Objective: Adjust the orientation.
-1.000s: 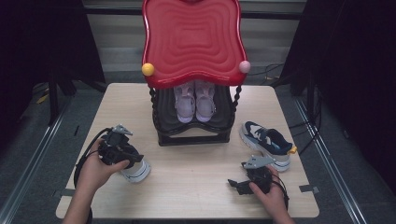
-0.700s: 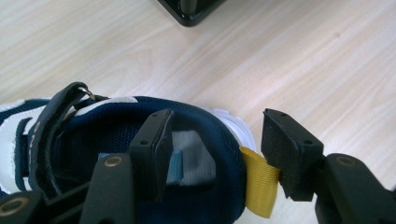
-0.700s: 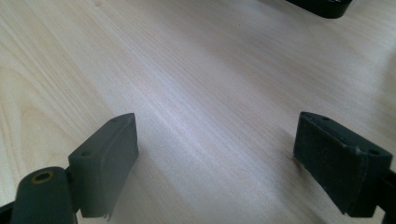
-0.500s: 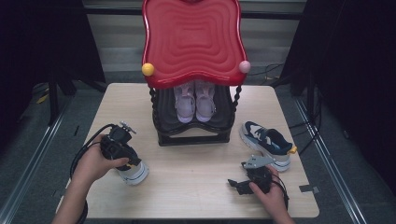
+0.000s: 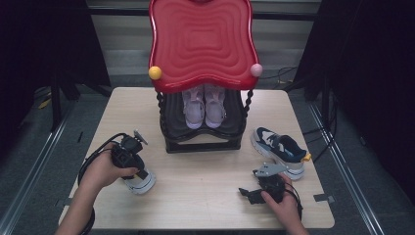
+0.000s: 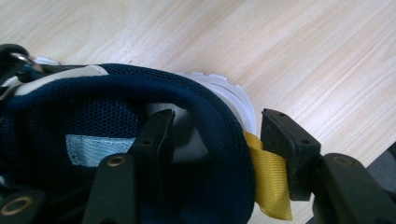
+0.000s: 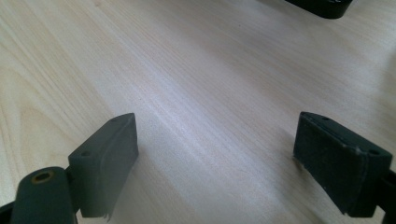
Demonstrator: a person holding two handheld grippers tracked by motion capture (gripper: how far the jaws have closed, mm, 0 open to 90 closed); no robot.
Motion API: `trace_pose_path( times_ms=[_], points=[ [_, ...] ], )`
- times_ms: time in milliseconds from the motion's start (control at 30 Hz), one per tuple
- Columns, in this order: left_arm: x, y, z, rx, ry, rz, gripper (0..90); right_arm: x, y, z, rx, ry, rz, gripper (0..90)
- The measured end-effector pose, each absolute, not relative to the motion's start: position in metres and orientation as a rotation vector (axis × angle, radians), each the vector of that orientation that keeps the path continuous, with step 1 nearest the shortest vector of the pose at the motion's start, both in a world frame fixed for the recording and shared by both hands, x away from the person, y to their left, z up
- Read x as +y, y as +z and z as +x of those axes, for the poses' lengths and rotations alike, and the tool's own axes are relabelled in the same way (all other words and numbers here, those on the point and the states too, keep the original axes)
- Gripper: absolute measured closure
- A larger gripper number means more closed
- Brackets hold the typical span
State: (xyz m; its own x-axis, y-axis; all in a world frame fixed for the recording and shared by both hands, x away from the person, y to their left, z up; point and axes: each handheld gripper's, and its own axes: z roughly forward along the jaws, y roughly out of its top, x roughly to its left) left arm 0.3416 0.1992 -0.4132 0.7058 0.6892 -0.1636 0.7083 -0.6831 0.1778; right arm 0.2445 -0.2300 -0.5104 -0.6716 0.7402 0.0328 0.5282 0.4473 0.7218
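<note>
My left gripper (image 6: 212,140) straddles the heel collar of the navy sneaker (image 6: 116,140) at the table's (image 5: 205,181) left front: one jaw inside the shoe, one outside against the yellow pull tab (image 6: 268,179). The jaws have just been closing on it. My right gripper (image 7: 217,158) rests wide open and empty over bare wood.

You will find no readable text, brand, number or sign here. The pale label (image 6: 95,148) inside the navy shoe (image 6: 140,107) near your left hand looks blank, its print too faint to make out.
</note>
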Motion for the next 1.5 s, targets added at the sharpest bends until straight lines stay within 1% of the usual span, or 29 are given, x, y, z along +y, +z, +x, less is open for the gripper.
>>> trace_pose_path(
  times_ms=[667, 867, 900, 933, 1233, 1500],
  points=[
    [0.196, -0.421, 0.344, 1.128, -0.204, 2.769, 53.2, -0.23, -0.51, 0.245, 2.415, 1.054, 1.085, 13.2],
    [0.193, -0.425, 0.345, 1.129, -0.25, 2.776, 59.2, -0.23, -0.51, 0.245, 2.415, 1.054, 1.087, 13.2],
    [0.193, -0.424, 0.345, 1.13, -0.261, 2.775, 60.8, -0.23, -0.51, 0.245, 2.415, 1.054, 1.085, 13.2],
    [0.192, -0.424, 0.345, 1.118, -0.27, 2.78, 65.4, -0.23, -0.51, 0.245, 2.415, 1.054, 1.087, 13.2],
    [0.187, -0.426, 0.345, 1.122, -0.296, 2.813, 70.6, -0.23, -0.51, 0.245, 2.415, 1.051, 1.086, 13.2],
    [0.188, -0.425, 0.345, 1.111, -0.337, 2.804, 75.4, -0.23, -0.51, 0.245, 2.415, 1.054, 1.085, 13.2]
  ],
)
